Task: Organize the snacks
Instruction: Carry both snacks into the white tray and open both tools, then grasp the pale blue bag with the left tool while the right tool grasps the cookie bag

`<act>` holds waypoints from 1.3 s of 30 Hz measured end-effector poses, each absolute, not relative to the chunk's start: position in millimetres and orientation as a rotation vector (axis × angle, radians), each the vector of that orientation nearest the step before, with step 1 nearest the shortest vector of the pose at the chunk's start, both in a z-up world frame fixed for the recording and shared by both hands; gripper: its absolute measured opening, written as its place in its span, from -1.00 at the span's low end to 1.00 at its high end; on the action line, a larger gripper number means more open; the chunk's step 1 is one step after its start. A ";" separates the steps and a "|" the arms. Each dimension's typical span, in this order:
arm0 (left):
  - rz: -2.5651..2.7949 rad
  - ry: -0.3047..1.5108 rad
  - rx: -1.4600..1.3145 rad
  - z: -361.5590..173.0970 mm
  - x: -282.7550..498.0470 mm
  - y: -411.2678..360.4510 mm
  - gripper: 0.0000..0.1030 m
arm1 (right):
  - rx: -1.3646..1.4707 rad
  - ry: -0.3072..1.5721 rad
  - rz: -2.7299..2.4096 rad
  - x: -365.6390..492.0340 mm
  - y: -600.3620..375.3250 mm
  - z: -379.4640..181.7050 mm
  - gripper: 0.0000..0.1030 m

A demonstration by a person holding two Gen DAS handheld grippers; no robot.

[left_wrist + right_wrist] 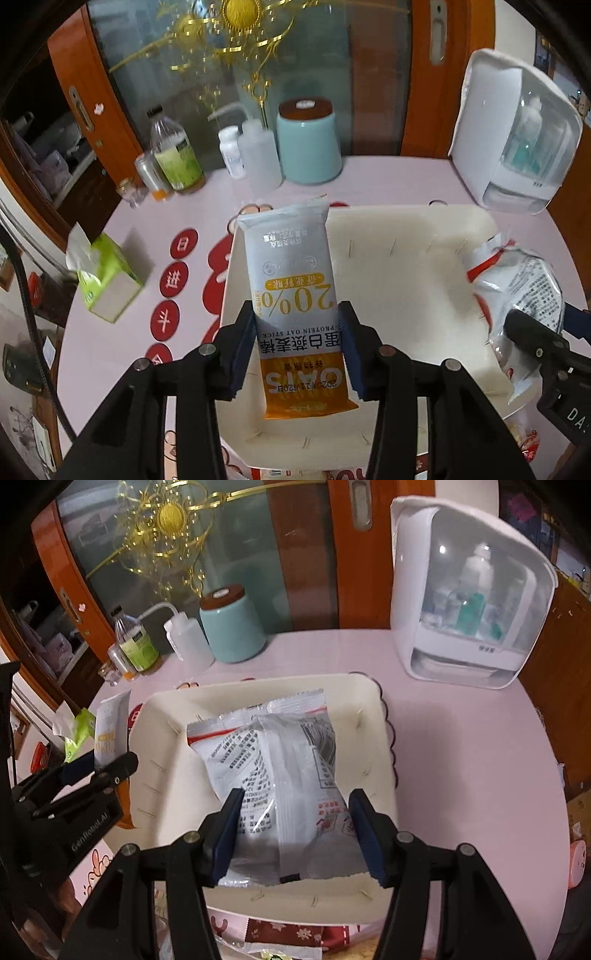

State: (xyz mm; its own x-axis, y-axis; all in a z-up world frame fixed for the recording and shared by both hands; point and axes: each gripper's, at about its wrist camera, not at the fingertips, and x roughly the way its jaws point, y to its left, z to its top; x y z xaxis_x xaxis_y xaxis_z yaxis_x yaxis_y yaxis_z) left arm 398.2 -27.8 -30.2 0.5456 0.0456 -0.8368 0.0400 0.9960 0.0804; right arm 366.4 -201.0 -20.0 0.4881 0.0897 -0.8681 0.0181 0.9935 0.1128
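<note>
Both grippers hold snack packets over the cream rectangular tray (pixel 424 236).

The grey-and-orange protein oat stick wrapper (pixel 295 295) is pinched across its width by the left gripper (pixel 297 347), whose blue-padded fingers (pixel 243 354) press on both long edges; it hangs above the tray's left side, its far end over the back-left corner. The crinkled clear-and-white plastic snack bag with red trim (pixel 280 775) sits between the fingers of the right gripper (pixel 295 834), which close on its near end, and it hangs above the tray's middle; whether its far end touches the tray floor is hard to tell. The tray rests on the pink round table (pixel 480 760). Near the table's back edge stand a pale blue canister with a brown lid (pixel 308 144), a white squeeze bottle (pixel 258 155) and a white cabinet with a clear door (pixel 469 590). A green tissue box (pixel 107 277) lies by the left edge.
</note>
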 end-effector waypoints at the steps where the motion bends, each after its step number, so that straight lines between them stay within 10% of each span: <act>1: 0.005 1.001 0.092 -31.8 395.8 -25.8 0.13 | 0.123 1.074 0.053 368.1 -200.5 -23.8 0.16; 4: -0.001 1.009 0.065 -36.0 393.9 -18.9 0.62 | 0.169 1.078 0.047 370.8 -204.4 -29.2 0.16; 31: -0.222 0.684 0.096 103.0 189.9 8.4 0.62 | 0.007 0.815 0.066 173.7 -208.5 101.6 0.16; 39: -0.387 0.714 0.087 105.2 117.0 -0.2 0.92 | 0.040 0.824 0.133 86.7 -219.0 101.1 0.16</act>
State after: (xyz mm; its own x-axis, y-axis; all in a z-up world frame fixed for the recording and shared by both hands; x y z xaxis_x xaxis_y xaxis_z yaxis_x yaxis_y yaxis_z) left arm 117.0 -0.2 105.2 0.6884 -0.3156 -0.6530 0.3746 0.9257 -0.0525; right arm 86.7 -219.0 101.1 0.6717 0.1335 -0.7287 -0.1024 0.9909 0.0871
